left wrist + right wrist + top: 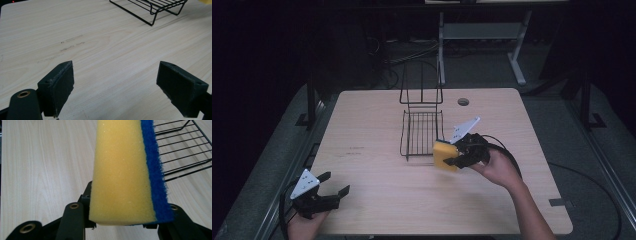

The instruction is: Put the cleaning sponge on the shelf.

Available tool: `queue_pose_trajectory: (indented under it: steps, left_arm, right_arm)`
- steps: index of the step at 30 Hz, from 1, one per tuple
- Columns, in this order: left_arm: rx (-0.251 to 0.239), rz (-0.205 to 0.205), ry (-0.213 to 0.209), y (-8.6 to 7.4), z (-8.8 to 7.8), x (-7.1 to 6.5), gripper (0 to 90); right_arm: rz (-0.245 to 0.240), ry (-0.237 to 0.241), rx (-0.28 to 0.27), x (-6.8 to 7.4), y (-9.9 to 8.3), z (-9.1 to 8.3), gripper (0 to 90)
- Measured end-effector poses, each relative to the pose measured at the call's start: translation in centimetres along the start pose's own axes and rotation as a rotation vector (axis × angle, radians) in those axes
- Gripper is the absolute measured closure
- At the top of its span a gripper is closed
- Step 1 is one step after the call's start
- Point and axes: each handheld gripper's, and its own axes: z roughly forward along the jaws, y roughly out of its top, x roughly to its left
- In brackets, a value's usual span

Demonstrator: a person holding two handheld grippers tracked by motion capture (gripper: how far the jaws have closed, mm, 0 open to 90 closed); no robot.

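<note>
Right gripper [455,159] pinching yellow sponge with blue scrub face [445,154], centre frame, at near right corner of black wire rack [421,131]. Left gripper [332,185] spread wide, idle lower left. Advice: keep sponge level, clear rack rim, lower onto wires before release.

The sponge [125,170] hides the right gripper's jaws and runs past the top edge.
</note>
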Motion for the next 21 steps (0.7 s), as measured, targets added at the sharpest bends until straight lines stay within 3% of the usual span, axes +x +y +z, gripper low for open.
queue_pose_trajectory:
  steps: [21]
  left_arm:
    - [-0.001,0.005,0.003,0.0,-0.1,0.0,13.8]
  right_arm:
    - [0.0,0.006,-0.013,-2.2,2.3,0.6,55.7]
